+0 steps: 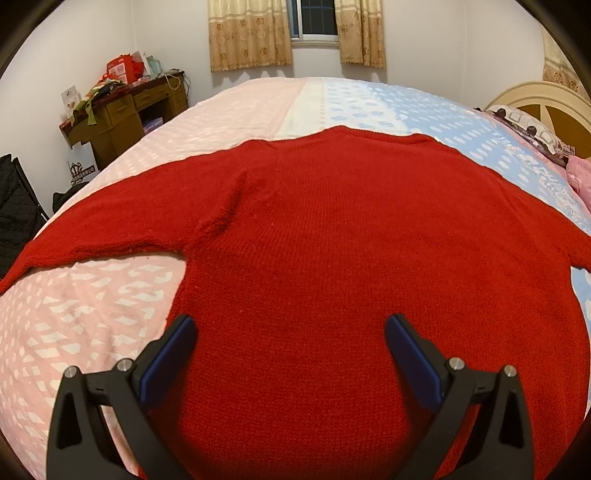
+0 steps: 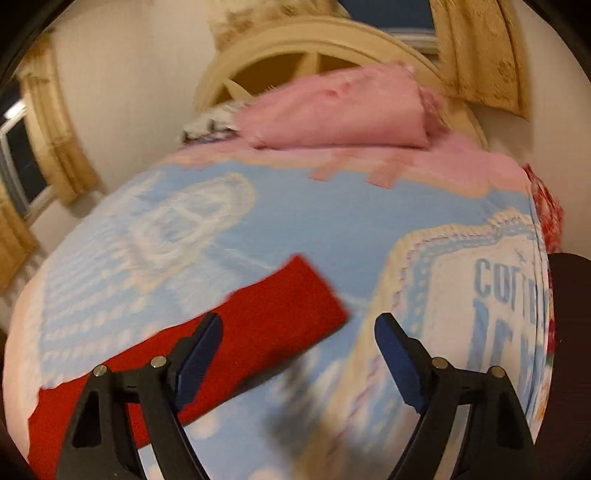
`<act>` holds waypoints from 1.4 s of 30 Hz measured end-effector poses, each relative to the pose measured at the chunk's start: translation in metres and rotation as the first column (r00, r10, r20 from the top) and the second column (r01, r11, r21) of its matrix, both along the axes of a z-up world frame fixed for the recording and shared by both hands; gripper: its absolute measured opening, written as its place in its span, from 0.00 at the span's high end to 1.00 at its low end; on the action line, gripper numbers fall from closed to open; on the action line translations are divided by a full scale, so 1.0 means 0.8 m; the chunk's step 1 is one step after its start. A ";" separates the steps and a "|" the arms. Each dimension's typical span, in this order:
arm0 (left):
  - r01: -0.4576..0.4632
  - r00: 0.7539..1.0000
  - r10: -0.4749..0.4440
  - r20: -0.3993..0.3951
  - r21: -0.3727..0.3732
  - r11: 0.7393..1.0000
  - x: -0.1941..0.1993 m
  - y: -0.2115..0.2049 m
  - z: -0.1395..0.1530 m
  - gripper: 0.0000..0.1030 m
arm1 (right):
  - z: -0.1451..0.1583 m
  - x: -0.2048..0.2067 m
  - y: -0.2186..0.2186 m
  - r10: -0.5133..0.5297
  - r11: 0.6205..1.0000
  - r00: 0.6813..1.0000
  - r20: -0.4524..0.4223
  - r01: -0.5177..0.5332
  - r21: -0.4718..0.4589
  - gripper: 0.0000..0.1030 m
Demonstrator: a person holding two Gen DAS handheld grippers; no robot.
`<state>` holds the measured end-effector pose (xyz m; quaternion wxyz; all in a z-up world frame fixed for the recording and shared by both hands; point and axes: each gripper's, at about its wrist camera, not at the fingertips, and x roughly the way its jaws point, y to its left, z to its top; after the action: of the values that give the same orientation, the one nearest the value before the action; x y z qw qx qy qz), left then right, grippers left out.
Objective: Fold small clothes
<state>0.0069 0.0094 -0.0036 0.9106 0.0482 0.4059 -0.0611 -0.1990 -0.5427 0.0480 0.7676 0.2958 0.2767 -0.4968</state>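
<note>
Lying spread flat on the bed (image 1: 110,325), red sweater (image 1: 332,240) with both sleeves out, no fold begun yet. Hovering over its hem, left claw (image 1: 291,332) wide open, holding nothing; right claw (image 2: 299,332) gaping equally empty above the right sleeve (image 2: 258,325). Probably calling for pinching that cuff next and folding inward. Pink pillow (image 2: 340,110) sitting well clear.

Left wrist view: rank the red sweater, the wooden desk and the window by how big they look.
1. red sweater, nearest the camera, so its size is exaggerated
2. wooden desk
3. window, farthest away
</note>
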 end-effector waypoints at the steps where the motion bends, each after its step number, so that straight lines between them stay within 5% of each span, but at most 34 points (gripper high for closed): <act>1: 0.000 1.000 0.000 -0.002 0.001 1.000 0.000 0.000 0.000 0.00 | -0.007 0.005 -0.007 0.005 1.000 1.000 -0.014 -0.005 0.019 0.18; 4: 0.004 1.000 -0.004 -0.013 0.003 1.000 0.001 0.000 0.001 0.00 | -0.021 0.017 -0.020 0.017 1.000 0.997 -0.073 -0.015 0.027 0.22; 5: 0.007 1.000 -0.007 -0.018 0.004 1.000 0.002 -0.001 0.002 0.00 | -0.021 0.021 -0.021 0.024 1.000 0.995 -0.097 -0.022 0.016 0.34; 6: 0.012 1.000 -0.012 -0.026 0.005 1.000 0.004 -0.001 0.003 0.00 | -0.023 0.024 -0.022 0.049 0.999 0.992 -0.120 -0.048 0.014 0.57; 9: 0.055 0.997 -0.054 -0.061 0.019 0.998 0.006 -0.002 0.009 0.00 | -0.026 0.038 -0.018 0.100 0.995 0.978 -0.182 -0.099 0.013 0.78; 15: 0.095 0.995 -0.095 -0.014 -0.014 0.995 0.000 0.014 0.045 0.00 | 0.013 0.035 -0.001 0.109 0.993 0.991 -0.080 -0.113 -0.045 0.86; 20: 0.096 0.992 -0.094 0.081 -0.027 0.995 -0.002 0.041 0.071 0.00 | 0.082 0.065 0.065 0.261 0.957 0.965 0.006 -0.257 -0.136 0.86; 24: 0.043 0.992 -0.040 0.119 -0.028 0.999 0.005 0.077 0.073 0.00 | 0.122 0.111 0.144 0.436 0.891 0.898 0.059 -0.422 -0.171 0.86; 29: -0.080 0.991 0.086 0.106 -0.062 0.995 0.019 0.140 0.060 0.00 | 0.127 0.193 0.274 0.652 0.756 0.753 0.090 -0.636 -0.154 0.86; 36: -0.220 0.966 0.228 0.120 -0.073 0.973 0.027 0.212 0.044 0.00 | 0.057 0.302 0.442 0.815 0.569 0.558 0.160 -0.821 -0.035 0.87; 42: -0.259 0.962 0.270 0.053 -0.156 0.953 0.039 0.232 0.021 0.00 | -0.021 0.352 0.537 0.869 0.486 0.485 0.101 -0.874 0.018 0.87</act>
<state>0.0380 0.1949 0.0128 0.9259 -0.0719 0.3694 0.0331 0.0822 -0.1133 0.0309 0.9131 0.1598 0.3746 -0.0184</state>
